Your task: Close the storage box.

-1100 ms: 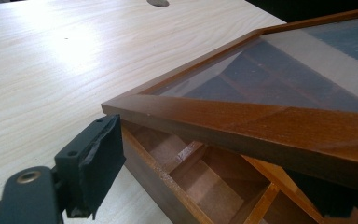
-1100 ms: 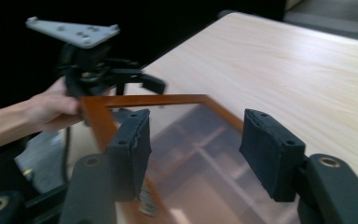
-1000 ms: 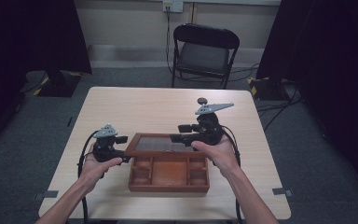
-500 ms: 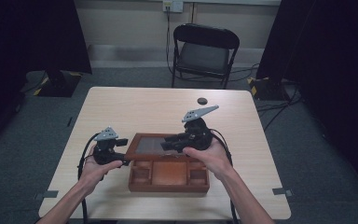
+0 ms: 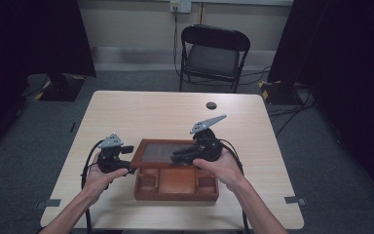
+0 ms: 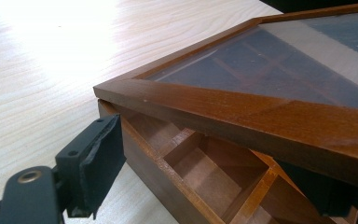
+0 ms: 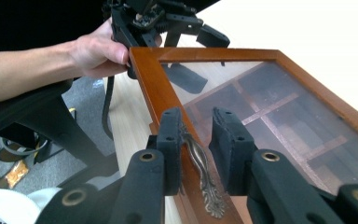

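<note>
Tabletop [image 5: 151,112]: box lid [image 5: 163,152] now raised

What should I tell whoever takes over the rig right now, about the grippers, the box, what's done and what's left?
Right gripper: jaws have just been closing on the brass handle at the front edge of the glass lid; the handle sits between the pads, but a gap shows on one side, so the grip is not firm yet.
Left gripper: at the left end of the wooden box, one jaw outside the box wall, the other partly hidden under the lid.
Box: near edge of the table, compartments look empty.
Done: lid is raised part way, tilted.
Left: probably secure the handle and swing the lid fully open or shut; direction unclear.
</note>
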The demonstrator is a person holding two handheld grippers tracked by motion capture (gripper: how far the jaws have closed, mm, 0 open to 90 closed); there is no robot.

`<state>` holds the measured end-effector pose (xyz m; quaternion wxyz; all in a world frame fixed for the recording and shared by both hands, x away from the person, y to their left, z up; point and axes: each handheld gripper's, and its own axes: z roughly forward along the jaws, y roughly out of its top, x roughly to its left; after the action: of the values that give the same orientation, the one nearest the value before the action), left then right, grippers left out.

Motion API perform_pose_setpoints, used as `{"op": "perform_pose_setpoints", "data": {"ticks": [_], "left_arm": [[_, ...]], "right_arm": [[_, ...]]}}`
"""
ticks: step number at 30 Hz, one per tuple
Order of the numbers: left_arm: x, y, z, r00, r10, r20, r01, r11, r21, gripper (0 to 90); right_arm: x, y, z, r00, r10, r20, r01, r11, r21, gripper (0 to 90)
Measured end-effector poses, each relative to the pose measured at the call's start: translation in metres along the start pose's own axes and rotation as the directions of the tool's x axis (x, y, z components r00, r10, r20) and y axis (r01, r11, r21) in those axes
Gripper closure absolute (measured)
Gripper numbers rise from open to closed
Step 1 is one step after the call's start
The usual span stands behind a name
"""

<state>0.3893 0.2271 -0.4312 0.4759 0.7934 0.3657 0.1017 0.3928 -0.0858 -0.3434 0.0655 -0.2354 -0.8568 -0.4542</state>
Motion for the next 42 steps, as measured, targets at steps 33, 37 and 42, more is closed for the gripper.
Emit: {"op": "perform_pose_setpoints", "data": {"ticks": [33,37,42], "left_arm": [[0.036,-0.021,-0.020,0.9946,-0.022,-0.101,0.032,0.9946,0.099,17.9],[0.045,-0.024,-0.024,0.9915,-0.054,-0.118,0.065,0.9939,0.090,18.0],[0.048,-0.024,-0.025,0.9900,-0.069,-0.123,0.079,0.9937,0.079,18.1]], "right_arm": [[0.004,-0.018,0.019,0.9986,-0.048,-0.022,0.049,0.995,0.092,84.5],[0.006,-0.028,0.026,0.9988,-0.045,-0.017,0.046,0.992,0.113,84.7],[0.001,-0.039,0.031,0.9996,-0.028,-0.001,0.028,0.992,0.121,90.0]]}}
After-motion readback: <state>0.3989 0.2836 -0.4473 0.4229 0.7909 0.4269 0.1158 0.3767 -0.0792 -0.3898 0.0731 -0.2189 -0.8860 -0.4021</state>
